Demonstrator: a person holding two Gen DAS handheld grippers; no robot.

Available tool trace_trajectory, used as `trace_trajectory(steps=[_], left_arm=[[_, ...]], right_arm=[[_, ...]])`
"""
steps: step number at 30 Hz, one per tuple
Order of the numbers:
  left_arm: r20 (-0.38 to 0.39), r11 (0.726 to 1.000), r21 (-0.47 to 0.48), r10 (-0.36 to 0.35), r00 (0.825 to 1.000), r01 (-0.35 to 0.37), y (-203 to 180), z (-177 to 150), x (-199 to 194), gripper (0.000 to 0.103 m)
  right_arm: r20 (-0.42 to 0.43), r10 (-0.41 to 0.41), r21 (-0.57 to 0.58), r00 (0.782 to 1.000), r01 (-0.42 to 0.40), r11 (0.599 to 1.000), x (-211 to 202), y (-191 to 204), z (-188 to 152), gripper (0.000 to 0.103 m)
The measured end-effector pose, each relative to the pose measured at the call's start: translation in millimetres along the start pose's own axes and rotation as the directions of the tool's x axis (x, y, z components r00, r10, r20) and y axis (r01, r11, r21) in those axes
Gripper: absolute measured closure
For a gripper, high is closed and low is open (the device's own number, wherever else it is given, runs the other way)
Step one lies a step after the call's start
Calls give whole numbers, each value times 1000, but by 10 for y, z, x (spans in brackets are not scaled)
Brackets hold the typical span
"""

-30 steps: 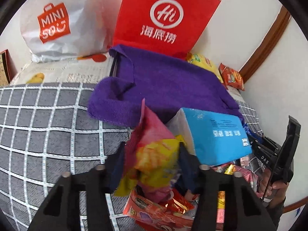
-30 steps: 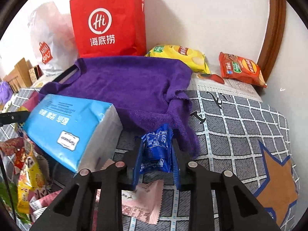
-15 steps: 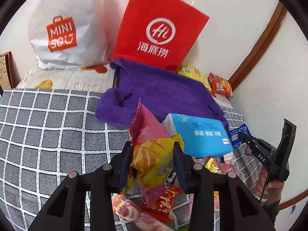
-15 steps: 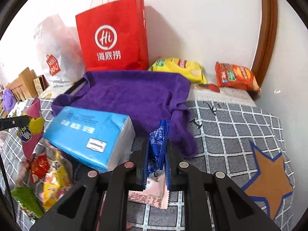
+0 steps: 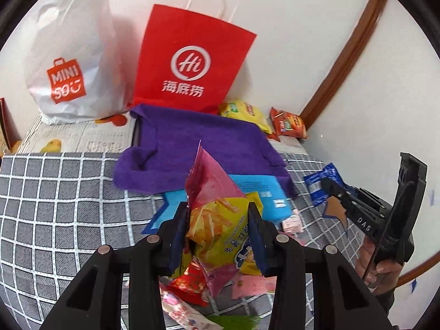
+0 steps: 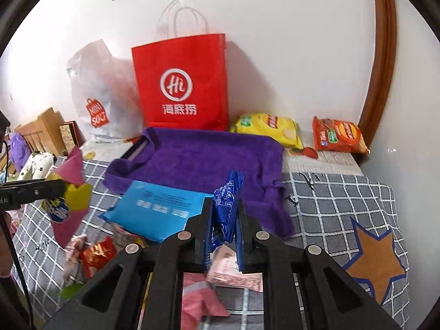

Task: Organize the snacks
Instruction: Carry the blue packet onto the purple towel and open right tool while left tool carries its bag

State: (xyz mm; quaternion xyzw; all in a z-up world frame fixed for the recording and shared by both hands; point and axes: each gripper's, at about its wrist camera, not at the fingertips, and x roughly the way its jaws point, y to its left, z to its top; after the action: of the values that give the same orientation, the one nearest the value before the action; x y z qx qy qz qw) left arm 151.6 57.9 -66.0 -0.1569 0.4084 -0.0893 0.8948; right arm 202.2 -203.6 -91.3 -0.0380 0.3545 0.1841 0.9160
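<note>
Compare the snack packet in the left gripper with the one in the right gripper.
The pink-and-yellow chip bag is puffy and wide, forcing the left gripper far apart; the blue packet is thin, so the right gripper sits nearly closed. The chip bag is multicoloured, the blue packet one colour. Both are clamped and held above the checked bedcover.

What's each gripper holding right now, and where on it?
Left gripper: shut on the pink-and-yellow chip bag, pinched across its middle. Right gripper: shut on the blue snack packet, gripped on its lower half.
</note>
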Motion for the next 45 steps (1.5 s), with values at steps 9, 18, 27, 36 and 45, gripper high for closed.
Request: trace_trajectory(steps=[9, 18, 27, 36, 45], left_arm=[[-4, 999, 43, -27, 1000, 28, -237, 276, -32, 64], [5, 997, 70, -17, 1000, 16, -269, 686, 73, 64], [-2, 998, 55, -1, 1000, 1, -95, 1018, 370, 64], [-27, 999, 35, 0, 1000, 0, 38, 1330, 726, 64], [-60, 999, 36, 19, 998, -17, 166, 1420, 1132, 64]], right_arm=[[42, 22, -17, 999, -21, 1000, -132, 230, 300, 89], [62, 24, -15, 998, -23, 1000, 83, 219, 730, 89], [41, 12, -26, 999, -11, 1000, 557, 91, 1065, 89], [19, 3, -42, 1000, -2, 999, 1021, -37, 1325, 89], [-27, 13, -29, 1000, -13, 999, 1469, -191, 1256, 89]])
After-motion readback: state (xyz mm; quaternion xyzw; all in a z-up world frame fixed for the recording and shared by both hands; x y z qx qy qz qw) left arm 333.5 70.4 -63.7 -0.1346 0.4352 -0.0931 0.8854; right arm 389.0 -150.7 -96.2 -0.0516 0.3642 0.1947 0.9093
